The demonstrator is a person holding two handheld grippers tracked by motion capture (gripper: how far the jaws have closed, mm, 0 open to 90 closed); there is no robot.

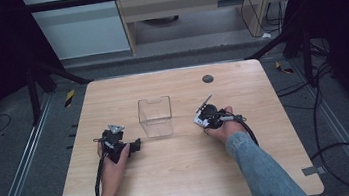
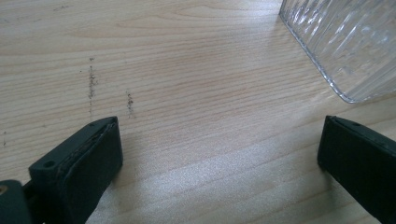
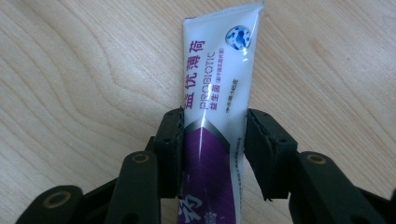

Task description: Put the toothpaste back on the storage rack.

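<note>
A white and purple toothpaste tube [image 3: 219, 70] with printed lettering stands between the jaws of my right gripper [image 3: 214, 126], which is shut on its middle. In the high view the right gripper [image 1: 206, 115] sits right of centre, and the tube [image 1: 207, 102] pokes out of it toward the far side. A clear ribbed plastic container [image 1: 155, 116] stands upright at the table's middle. My left gripper [image 1: 129, 145] rests just left of it, low over the wood. Its jaws stand wide open around bare table [image 2: 219, 140], with the container's corner [image 2: 345, 46] ahead to the right.
The wooden table [image 1: 187, 177] has a dark round grommet [image 1: 207, 79] near its far edge. Black frame struts [image 1: 58, 72] rise beside the far corners. Cables [image 1: 340, 148] lie on the floor at the right.
</note>
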